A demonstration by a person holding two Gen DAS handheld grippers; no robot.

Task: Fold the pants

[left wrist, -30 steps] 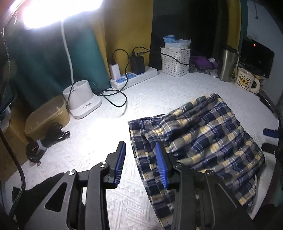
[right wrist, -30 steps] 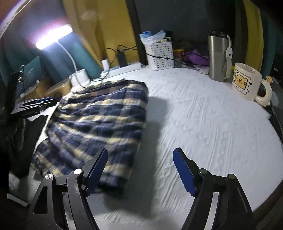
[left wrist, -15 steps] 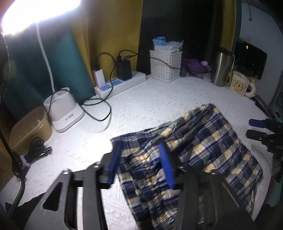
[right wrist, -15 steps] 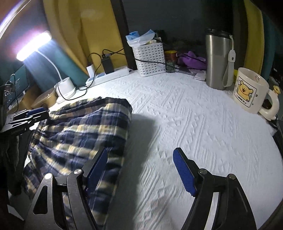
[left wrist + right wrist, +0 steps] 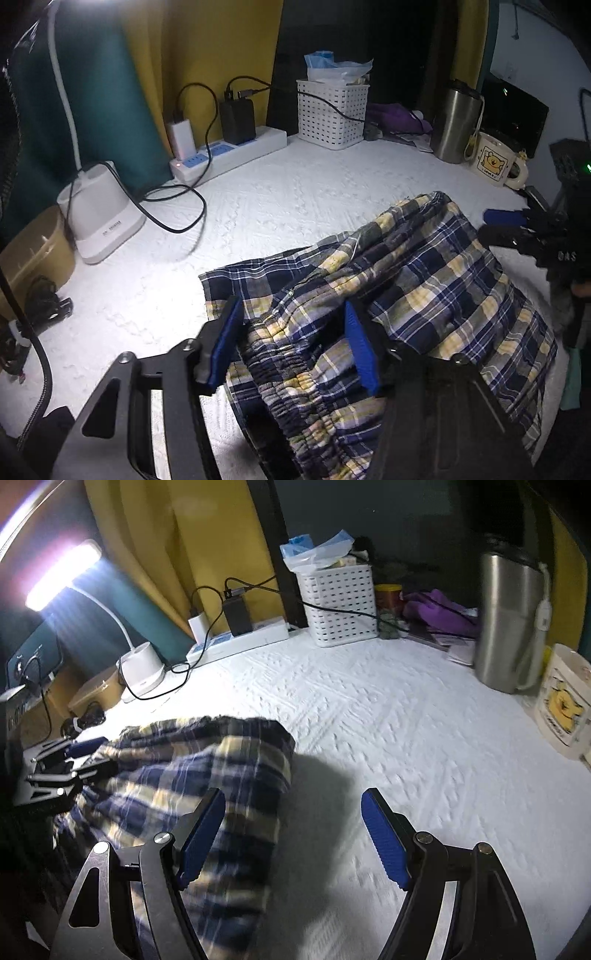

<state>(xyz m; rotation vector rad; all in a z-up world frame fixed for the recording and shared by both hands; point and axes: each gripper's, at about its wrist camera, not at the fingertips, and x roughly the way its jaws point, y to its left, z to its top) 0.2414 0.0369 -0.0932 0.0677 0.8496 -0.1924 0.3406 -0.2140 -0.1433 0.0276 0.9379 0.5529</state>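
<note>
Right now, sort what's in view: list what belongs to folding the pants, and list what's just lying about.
For the job:
plaid pants
left gripper, jaws closing around the gathered waistband
right gripper, open

Lying about:
lamp base
power strip
white basket
steel tumbler
bear mug

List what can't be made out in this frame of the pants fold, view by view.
- Left wrist view: the waistband end of the plaid pants is cut off by the bottom edge and covered by the left claw, whose jaws are closing around it.
- Right wrist view: the pants' pattern is motion-blurred; the right claw hides the near edge.
- The bear mug is cut by the right edge.
</note>
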